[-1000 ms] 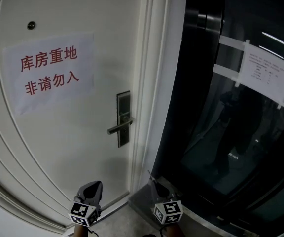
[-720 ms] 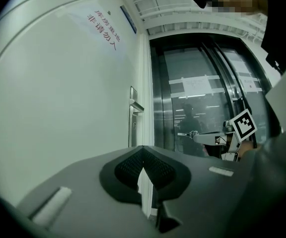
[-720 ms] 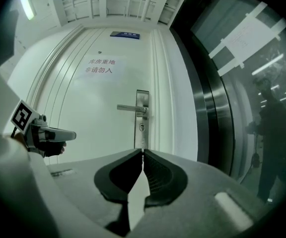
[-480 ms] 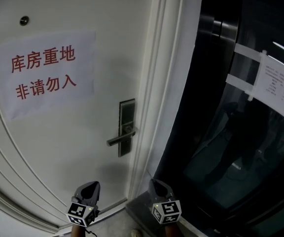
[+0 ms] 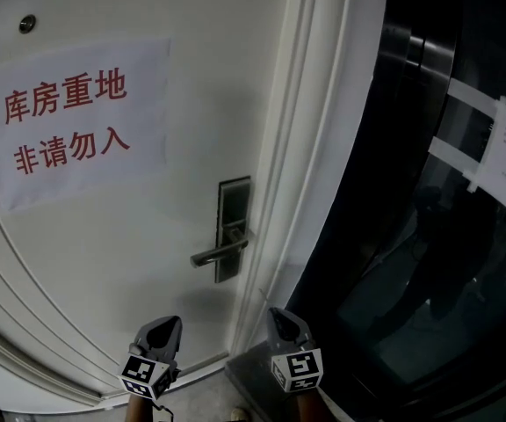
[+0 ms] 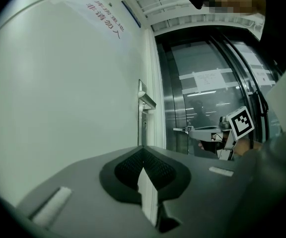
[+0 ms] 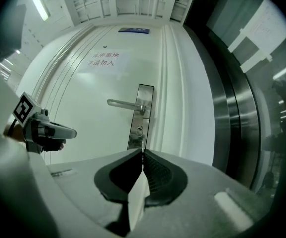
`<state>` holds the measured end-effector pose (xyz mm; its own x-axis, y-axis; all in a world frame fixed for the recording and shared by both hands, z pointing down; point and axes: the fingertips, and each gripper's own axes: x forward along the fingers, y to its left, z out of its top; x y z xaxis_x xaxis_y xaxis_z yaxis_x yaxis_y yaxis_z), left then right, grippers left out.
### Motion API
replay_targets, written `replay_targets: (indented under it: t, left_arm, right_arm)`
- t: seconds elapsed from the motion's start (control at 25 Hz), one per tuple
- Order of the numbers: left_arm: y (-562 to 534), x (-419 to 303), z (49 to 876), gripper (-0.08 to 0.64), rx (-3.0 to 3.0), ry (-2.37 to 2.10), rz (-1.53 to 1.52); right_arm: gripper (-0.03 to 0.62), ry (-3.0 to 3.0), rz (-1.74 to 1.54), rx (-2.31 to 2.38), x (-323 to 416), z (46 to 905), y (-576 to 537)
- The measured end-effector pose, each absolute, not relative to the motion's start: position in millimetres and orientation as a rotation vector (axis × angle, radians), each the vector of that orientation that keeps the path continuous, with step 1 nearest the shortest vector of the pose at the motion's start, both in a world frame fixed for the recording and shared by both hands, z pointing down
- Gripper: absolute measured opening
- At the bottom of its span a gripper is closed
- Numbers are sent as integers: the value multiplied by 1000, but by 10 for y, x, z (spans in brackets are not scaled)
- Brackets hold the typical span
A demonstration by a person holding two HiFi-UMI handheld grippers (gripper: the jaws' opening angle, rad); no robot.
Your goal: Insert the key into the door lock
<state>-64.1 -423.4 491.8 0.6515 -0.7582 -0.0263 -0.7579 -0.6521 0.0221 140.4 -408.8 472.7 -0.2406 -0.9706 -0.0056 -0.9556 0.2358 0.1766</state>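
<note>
The right hand-held gripper (image 7: pixel 142 152) has its jaws pinched together on a thin key (image 6: pixel 181 129), which pokes out of its tip, well apart from the door (image 5: pixel 148 262). The left hand-held gripper (image 6: pixel 143 150), to its left, is closed on nothing. Straight ahead of the right one stands the lock plate (image 7: pixel 141 115), with the keyhole (image 7: pixel 140 129) under the lever handle (image 7: pixel 125 104). A paper sign (image 5: pixel 68 121) in red characters hangs higher up on the door.
</note>
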Motion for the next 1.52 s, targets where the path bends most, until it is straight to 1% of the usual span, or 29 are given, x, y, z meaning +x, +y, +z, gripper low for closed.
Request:
replay_targets:
  t: [0.52,1.08,1.52]
  left_arm:
    - [-4409,-743,4959,3,2787,-1409,-46]
    - [-4471,-853,5033,3,2729,-1467,-55]
    - [-4566,-904,5064,3,2705,-1486,-62]
  right_arm:
    - [9,-2154,-723,1636,1102,4387,-4494]
    - [9,-1814,-1062,1441,934,4392,-4798]
    - [9,-1658,-1172,1370,918,4441,-5006]
